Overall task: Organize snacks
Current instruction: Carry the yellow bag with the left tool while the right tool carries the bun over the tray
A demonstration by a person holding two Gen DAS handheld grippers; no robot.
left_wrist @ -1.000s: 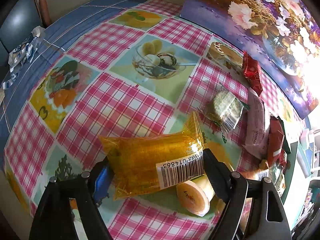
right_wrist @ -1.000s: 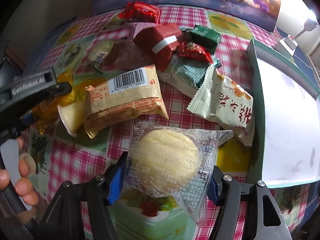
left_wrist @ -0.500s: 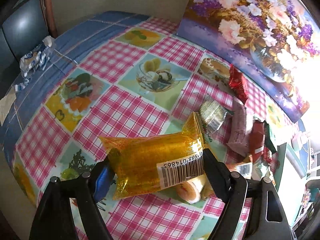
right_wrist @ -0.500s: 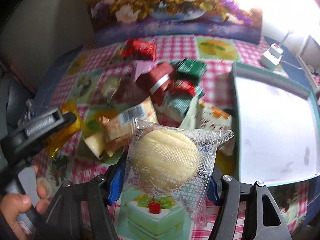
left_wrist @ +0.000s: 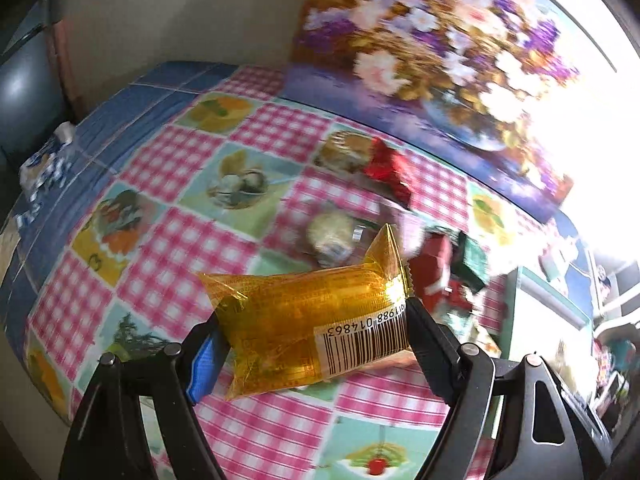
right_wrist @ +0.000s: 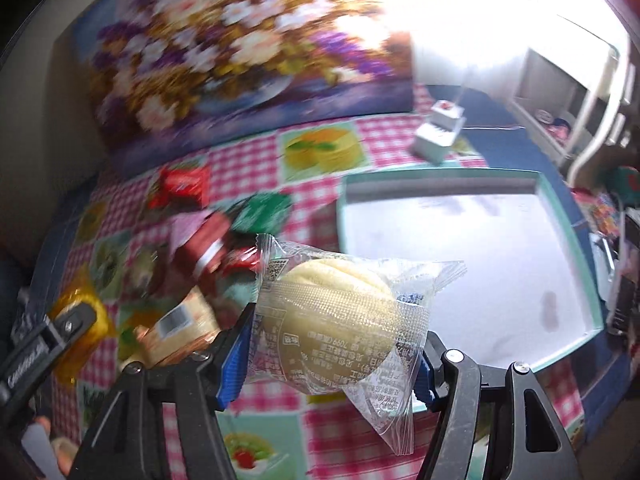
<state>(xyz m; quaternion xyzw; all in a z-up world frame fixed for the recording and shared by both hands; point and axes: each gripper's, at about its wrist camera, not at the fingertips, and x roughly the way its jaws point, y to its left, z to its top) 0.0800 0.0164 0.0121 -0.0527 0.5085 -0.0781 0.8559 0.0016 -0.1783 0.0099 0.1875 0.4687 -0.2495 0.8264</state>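
Note:
My left gripper (left_wrist: 312,344) is shut on a yellow snack packet (left_wrist: 308,320) with a barcode, held above the checked tablecloth. It also shows in the right wrist view (right_wrist: 76,320) at the far left. My right gripper (right_wrist: 332,348) is shut on a pale round bun in a clear wrapper (right_wrist: 332,312), held above the table left of the box. A pile of wrapped snacks (right_wrist: 216,232) lies on the table; in the left wrist view the pile (left_wrist: 436,264) is beyond the yellow packet. The open teal box (right_wrist: 460,184) with a white floor stands to the right.
A flower painting (right_wrist: 240,48) leans at the back of the table. A small white device (right_wrist: 438,136) sits behind the box. The teal box's rim (left_wrist: 520,280) shows at the right of the left wrist view. A crumpled wrapper (left_wrist: 44,164) lies at the far left edge.
Both grippers have risen with their snacks. The table and snack pile look farther away, and the box has come more fully into the right wrist view.

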